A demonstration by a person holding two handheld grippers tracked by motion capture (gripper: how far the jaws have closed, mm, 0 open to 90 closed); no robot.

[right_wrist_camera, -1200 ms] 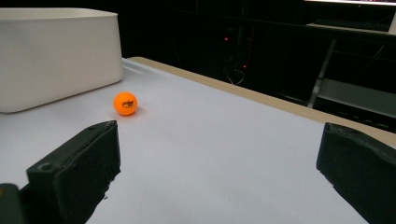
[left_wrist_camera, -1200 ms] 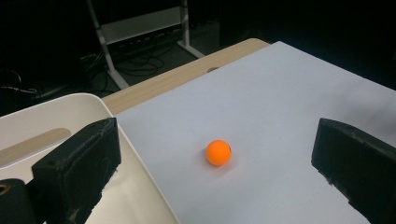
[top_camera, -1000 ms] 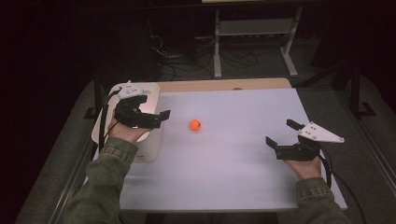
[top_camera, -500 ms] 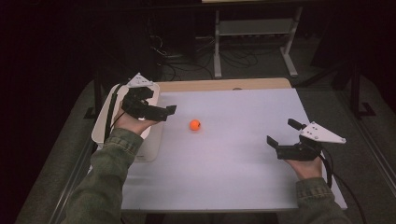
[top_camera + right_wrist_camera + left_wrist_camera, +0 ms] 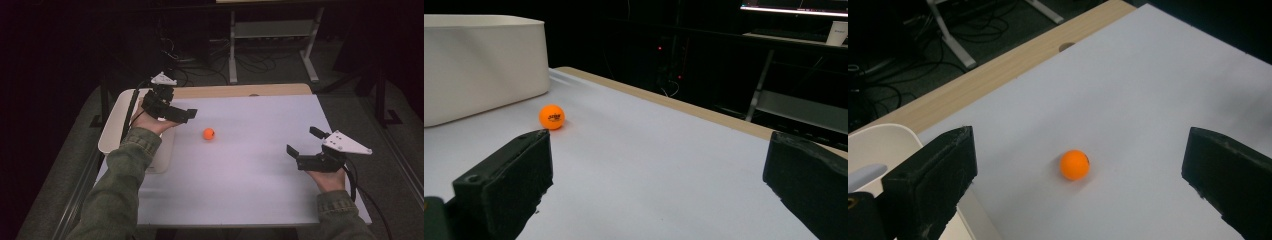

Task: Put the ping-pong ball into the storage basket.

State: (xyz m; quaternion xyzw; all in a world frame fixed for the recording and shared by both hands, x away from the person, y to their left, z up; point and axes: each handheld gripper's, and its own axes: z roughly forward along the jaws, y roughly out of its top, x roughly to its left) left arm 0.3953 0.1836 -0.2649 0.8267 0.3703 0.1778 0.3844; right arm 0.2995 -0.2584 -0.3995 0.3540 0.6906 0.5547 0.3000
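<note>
- Centrally, an orange ball [image 5: 208,133] rests on the white table sheet [image 5: 250,175]; all positions below are given relative to this ball.
- Left gripper [image 5: 186,114]: held above the sheet just to the left of the ball and slightly beyond it, over the edge of a white bin [image 5: 107,142]. Its jaws are spread wide and grip nothing.
- From the left gripper view, the ball [image 5: 1074,164] lies on the sheet between the two black jaws, clear of both.
- Right gripper [image 5: 303,142]: held well to the right of the ball and nearer the person, apart from it. Its jaws are spread wide and grip nothing.
- From the right gripper view, the ball [image 5: 552,116] sits ahead of the left-hand jaw, with the white bin [image 5: 479,65] just behind it, not touching.
- Wooden table edge [image 5: 240,91]: runs along the far side of the sheet, beyond the ball.
</note>
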